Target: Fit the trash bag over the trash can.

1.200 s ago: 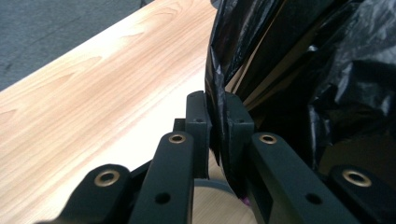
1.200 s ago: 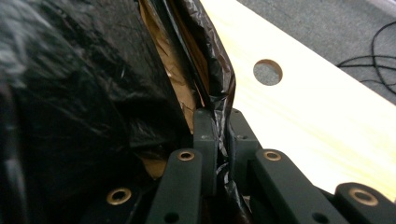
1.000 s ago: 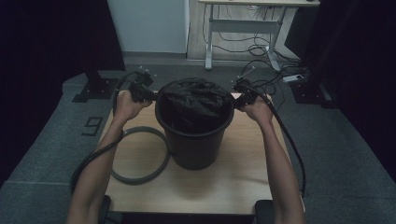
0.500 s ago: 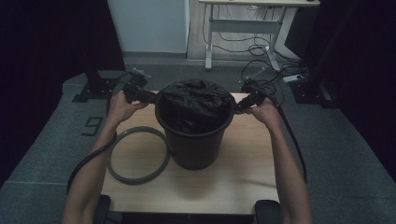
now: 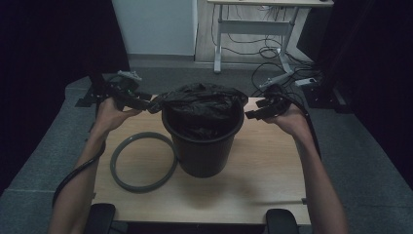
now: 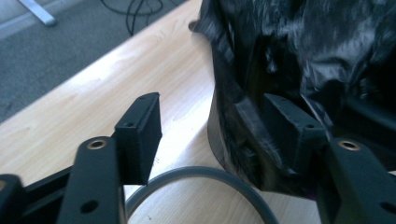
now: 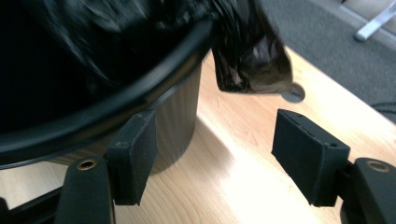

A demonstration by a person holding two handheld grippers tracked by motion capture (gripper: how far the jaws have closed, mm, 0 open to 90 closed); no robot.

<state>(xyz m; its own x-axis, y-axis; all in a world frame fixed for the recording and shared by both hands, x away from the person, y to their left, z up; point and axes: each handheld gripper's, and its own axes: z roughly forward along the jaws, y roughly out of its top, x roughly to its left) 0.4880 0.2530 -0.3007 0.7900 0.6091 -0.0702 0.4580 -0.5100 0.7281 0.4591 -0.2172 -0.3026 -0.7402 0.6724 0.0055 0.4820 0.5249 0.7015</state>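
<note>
Fingers of both grippers, left (image 6: pixel 219 135) and right (image 7: pixel 219 158), have just been opening, off the black bag (image 5: pixel 202 105).

One of most things, two of the tools

On the bench (image 5: pixel 272 165) stands one bin (image 5: pixel 203 146) with one black bag (image 5: pixel 202 105) in it and one grey ring (image 5: pixel 142 162) beside it; two hand-held grippers, left (image 5: pixel 146 103) and right (image 5: pixel 252 114), two forearms, and one white desk behind.
</note>
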